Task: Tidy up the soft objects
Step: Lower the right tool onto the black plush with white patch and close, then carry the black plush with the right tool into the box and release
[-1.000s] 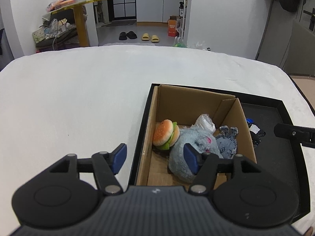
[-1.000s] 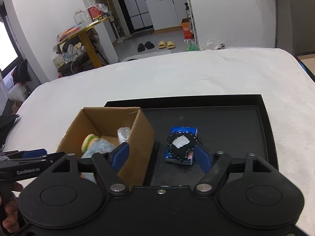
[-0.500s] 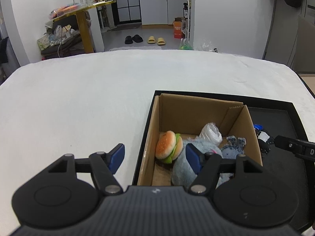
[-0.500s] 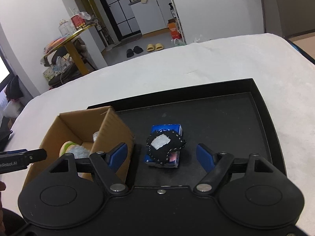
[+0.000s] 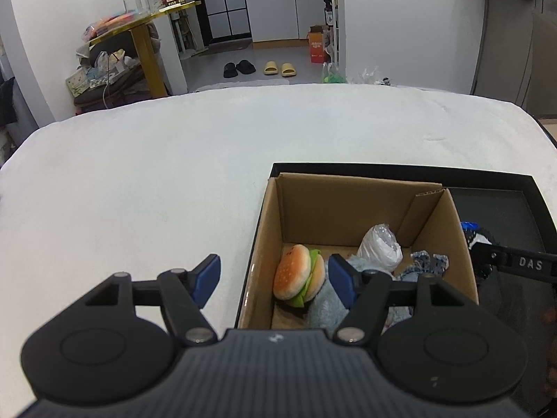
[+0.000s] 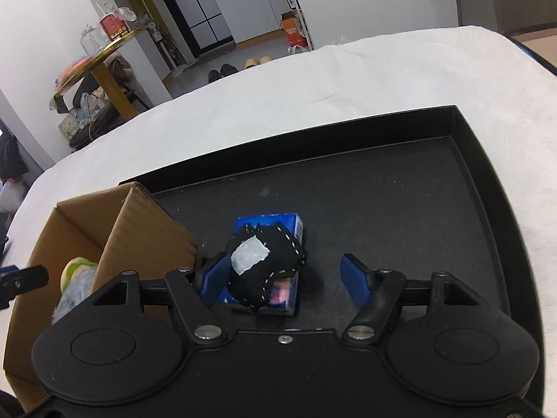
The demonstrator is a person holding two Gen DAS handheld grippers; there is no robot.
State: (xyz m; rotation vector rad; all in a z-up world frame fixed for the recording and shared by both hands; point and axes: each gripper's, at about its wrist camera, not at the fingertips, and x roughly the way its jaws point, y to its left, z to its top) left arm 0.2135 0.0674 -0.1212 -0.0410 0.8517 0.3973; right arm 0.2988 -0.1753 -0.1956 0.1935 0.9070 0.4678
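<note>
Your right gripper [image 6: 283, 278] hung low over a matte black tray [image 6: 480, 181], its blue-padded jaws apart and just then closing, with a soft black pouch [image 6: 264, 271] between them; the left pad stood at the pouch's flank, though whether it touched could not be told, and the right pad stood clear of it with bare tray floor between. The pouch was rounded and lumpy, edged in white dashed stitching, with a pale grey patch on top; it lay on a glossy blue carton [image 6: 292, 224] flat on the tray floor. To the pouch's left a corrugated cardboard box [image 5: 351, 202] stood in the tray's near-left corner, its raw-edged wall just beside the left pad. Your left gripper [image 5: 275, 277] hovered over the box's left wall with jaws apart and nothing between them; one pad was above the white cloth-covered surface [image 5: 139, 174], the other above the box. Inside lay a plush burger [image 5: 299, 277] on its side, a fuzzy pale-blue plush toy [image 5: 327, 308], a crinkled clear plastic bag [image 5: 379, 244] and a blue-grey knitted piece [image 5: 430, 261]. Right of the pouch the tray floor lay open to its raised rim; beyond the tray the cloth ran smooth to its rounded edge.
</note>
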